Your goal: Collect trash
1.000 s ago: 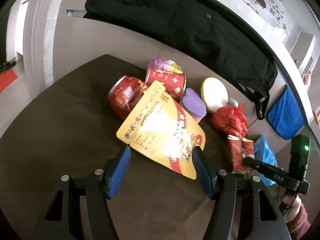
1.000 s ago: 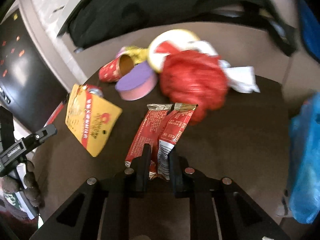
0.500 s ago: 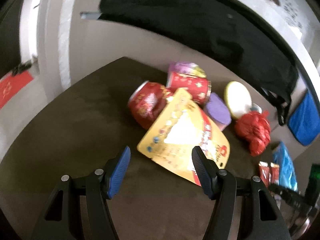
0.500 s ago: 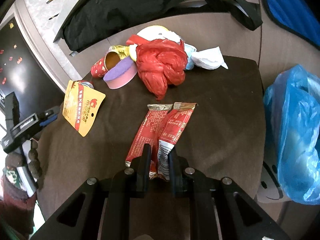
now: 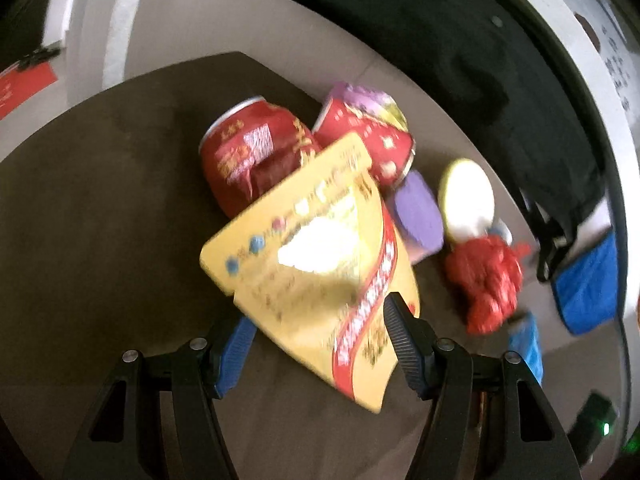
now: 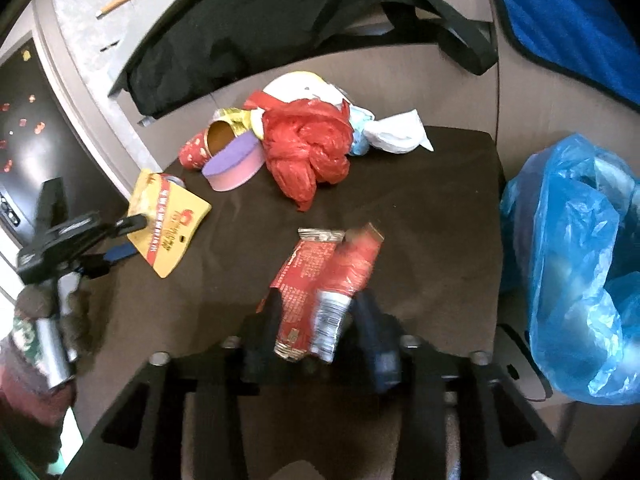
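Right under us, our right gripper (image 6: 316, 312) has just been opening; the red snack wrappers (image 6: 320, 280) sit loose between its jaws on the dark table (image 6: 420, 220). Our left gripper (image 5: 316, 332) stands spread around the yellow packet (image 5: 320, 256), pads not pressing. At twelve o'clock lie the red can (image 5: 248, 160), red cup (image 5: 368, 140) and crumpled red bag (image 6: 308, 148); at three o'clock, the blue trash bag (image 6: 576, 272).
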A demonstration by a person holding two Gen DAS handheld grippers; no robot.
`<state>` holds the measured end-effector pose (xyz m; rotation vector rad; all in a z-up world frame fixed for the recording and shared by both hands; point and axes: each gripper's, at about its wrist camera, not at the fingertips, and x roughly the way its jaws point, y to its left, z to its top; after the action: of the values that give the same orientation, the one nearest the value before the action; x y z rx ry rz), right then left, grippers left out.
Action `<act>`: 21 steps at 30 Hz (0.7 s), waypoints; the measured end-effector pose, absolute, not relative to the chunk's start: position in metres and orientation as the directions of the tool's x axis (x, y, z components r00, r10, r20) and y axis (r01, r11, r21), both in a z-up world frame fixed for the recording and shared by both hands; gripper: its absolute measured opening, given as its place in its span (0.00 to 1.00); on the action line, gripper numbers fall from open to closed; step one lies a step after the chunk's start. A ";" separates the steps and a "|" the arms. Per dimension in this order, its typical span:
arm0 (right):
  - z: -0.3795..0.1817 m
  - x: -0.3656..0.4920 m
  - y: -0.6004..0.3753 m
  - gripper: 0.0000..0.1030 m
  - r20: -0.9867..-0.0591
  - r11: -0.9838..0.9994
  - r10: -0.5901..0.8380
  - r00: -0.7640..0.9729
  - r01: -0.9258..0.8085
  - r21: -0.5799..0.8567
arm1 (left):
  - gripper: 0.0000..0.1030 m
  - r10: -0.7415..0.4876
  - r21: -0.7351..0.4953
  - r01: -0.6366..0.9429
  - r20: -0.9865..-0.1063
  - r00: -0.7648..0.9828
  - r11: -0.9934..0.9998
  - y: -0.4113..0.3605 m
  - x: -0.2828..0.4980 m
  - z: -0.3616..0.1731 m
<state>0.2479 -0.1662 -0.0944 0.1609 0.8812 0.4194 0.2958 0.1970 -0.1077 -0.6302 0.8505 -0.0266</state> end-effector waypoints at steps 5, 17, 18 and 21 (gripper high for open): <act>-0.097 0.243 -0.172 0.40 -0.700 0.898 0.439 0.564 -0.301 0.321 | 0.56 -0.254 -0.533 -0.174 -0.634 0.730 0.828 0.184 0.292 -0.095; -0.103 0.239 -0.176 0.40 -0.686 0.878 0.478 0.549 -0.312 0.363 | 0.33 -0.228 -0.424 -0.066 -0.605 0.763 0.903 0.136 0.324 -0.074; -0.102 0.237 -0.176 0.40 -0.685 0.877 0.480 0.548 -0.315 0.362 | 0.24 -0.215 -0.417 -0.081 -0.614 0.759 0.905 0.135 0.329 -0.077; -0.103 0.236 -0.176 0.40 -0.687 0.878 0.478 0.548 -0.319 0.356 | 0.10 -0.205 -0.374 -0.062 -0.631 0.748 0.925 0.125 0.333 -0.083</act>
<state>0.2356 -0.1760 -0.1029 0.1980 0.8716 0.4756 0.3334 0.1252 -0.0834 -0.3898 0.7257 -0.0808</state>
